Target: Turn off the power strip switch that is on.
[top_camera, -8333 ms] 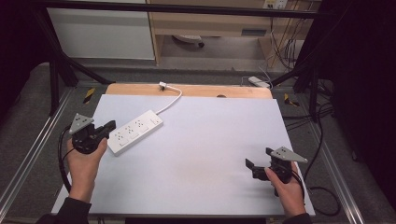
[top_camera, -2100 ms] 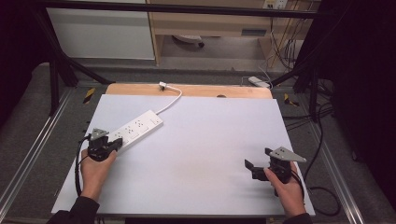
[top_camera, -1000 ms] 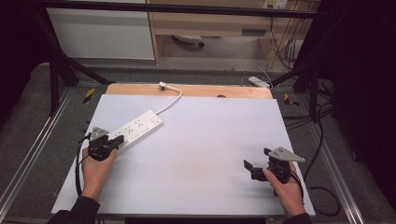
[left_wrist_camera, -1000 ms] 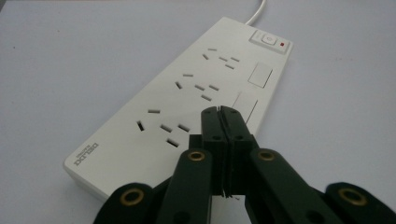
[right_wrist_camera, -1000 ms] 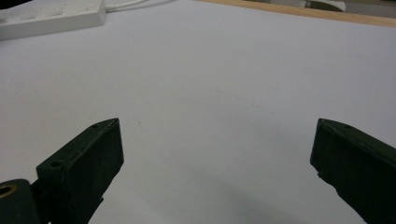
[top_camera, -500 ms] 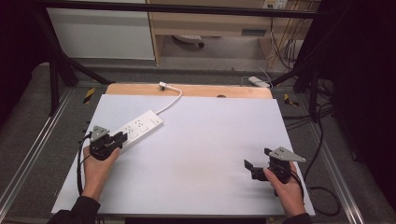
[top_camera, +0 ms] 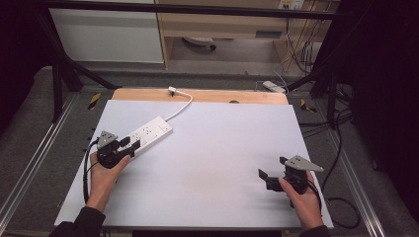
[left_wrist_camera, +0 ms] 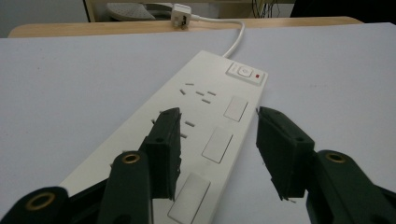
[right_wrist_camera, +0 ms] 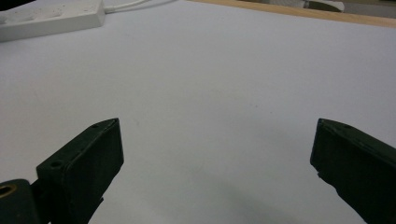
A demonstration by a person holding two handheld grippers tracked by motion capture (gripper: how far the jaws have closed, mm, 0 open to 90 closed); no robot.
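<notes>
A white power strip (top_camera: 148, 134) lies slantwise on the left of the white table top, and its cable runs back to a white plug (top_camera: 172, 90) on the wooden rear edge. My left gripper (top_camera: 129, 143) hovers over the strip's near end. Its jaws have just been opening. In the left gripper view the strip (left_wrist_camera: 210, 121) runs below and between the spread jaws of the left gripper (left_wrist_camera: 217, 135), and neither pad presses on it. My right gripper (top_camera: 272, 168) rests open near the front right, with bare table between its jaws (right_wrist_camera: 217, 140).
The table top (top_camera: 222, 148) stretches wide between the two hands. A wooden strip (top_camera: 247, 96) borders its far edge. Behind it on the floor lie another white socket block (top_camera: 273, 86) and cables. Metal rails (top_camera: 29, 163) flank both sides.
The left gripper's jaws have spread apart over the strip's near end since a second ago. Both hands have stayed where they were.
</notes>
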